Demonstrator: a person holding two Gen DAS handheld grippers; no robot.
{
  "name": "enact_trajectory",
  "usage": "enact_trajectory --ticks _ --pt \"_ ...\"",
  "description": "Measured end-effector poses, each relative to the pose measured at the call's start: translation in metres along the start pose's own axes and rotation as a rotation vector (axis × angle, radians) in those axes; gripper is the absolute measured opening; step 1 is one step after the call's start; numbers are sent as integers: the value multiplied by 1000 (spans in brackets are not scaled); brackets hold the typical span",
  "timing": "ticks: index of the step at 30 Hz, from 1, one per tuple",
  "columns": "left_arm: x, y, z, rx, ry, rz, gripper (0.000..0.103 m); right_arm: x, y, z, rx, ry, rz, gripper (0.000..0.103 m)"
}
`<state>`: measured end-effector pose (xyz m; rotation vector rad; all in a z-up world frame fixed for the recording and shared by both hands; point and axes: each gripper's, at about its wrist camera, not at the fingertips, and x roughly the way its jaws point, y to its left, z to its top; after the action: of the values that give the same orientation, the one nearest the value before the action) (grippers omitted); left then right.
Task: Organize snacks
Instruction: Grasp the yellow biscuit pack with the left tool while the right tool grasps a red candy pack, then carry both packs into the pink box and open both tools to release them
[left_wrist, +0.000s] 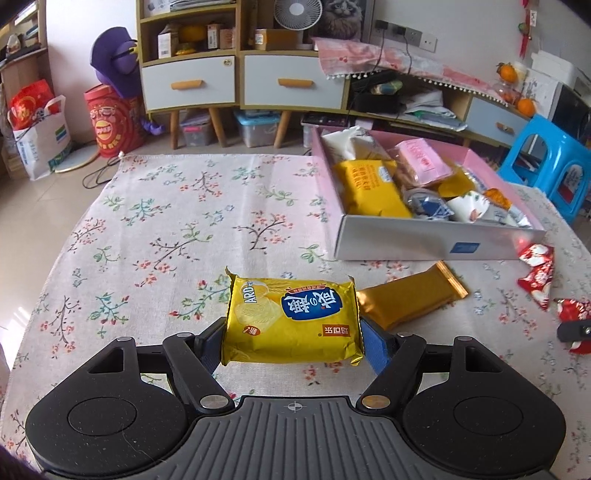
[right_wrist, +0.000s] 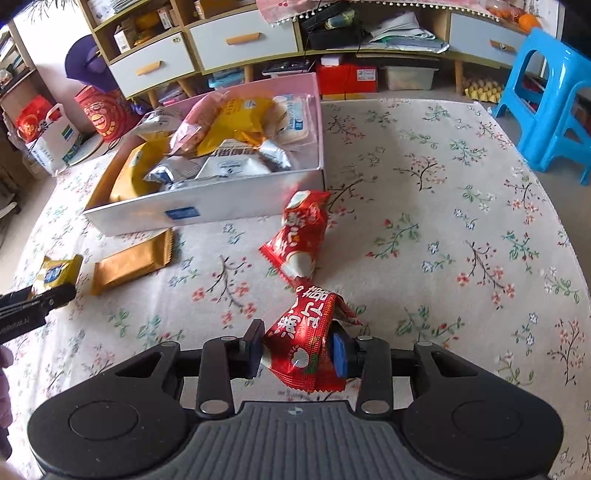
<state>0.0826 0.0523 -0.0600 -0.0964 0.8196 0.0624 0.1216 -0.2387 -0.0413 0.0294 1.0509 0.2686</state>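
Note:
My left gripper (left_wrist: 291, 341) is shut on a yellow biscuit pack (left_wrist: 293, 321), its blue pads pressing both short sides, a little above the floral cloth. My right gripper (right_wrist: 297, 350) is shut on a red snack packet (right_wrist: 306, 343). A second red packet (right_wrist: 301, 236) lies just ahead of it on the cloth. A gold wrapped bar (left_wrist: 410, 295) (right_wrist: 133, 260) lies between the two grippers. The pink-lined box (left_wrist: 424, 245) (right_wrist: 207, 210) holds several snack packs. The left gripper's tip (right_wrist: 40, 299) and yellow pack show at the left edge of the right wrist view.
The table wears a floral cloth (left_wrist: 177, 229). A blue plastic stool (right_wrist: 554, 103) stands beyond its far right corner. Cabinets with drawers (left_wrist: 240, 81) and bags on the floor (left_wrist: 40, 140) lie behind the table. A hand's edge (right_wrist: 3, 391) shows at left.

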Motion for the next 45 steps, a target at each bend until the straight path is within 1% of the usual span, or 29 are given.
enact_trajectory --ticks 10,18,24,30,32,35,38,41,45 --pt "-11 -26 6 16 -14 -71 73 -21 3 -1 59 -29 66 26" --pt "-14 -57 15 8 -37 -122 73 -26 14 6 98 -66 81 26" --pt "-11 -78 26 -21 -84 -127 73 -27 15 22 125 -135 98 26" --pt "0 -96 43 42 -129 -114 73 -19 4 42 158 -225 97 26" --pt "6 -99 49 53 -137 -117 73 -14 -1 46 173 -257 107 26" --pt "16 -102 56 73 -155 -125 73 -7 -10 52 229 -295 134 26" --pt "26 -105 57 89 -171 -131 73 -2 -14 61 266 -326 157 27" --pt "37 -108 57 92 -174 -140 73 6 -12 71 247 -352 156 27" --pt "48 -109 58 103 -175 -145 73 16 -8 82 201 -366 124 27"
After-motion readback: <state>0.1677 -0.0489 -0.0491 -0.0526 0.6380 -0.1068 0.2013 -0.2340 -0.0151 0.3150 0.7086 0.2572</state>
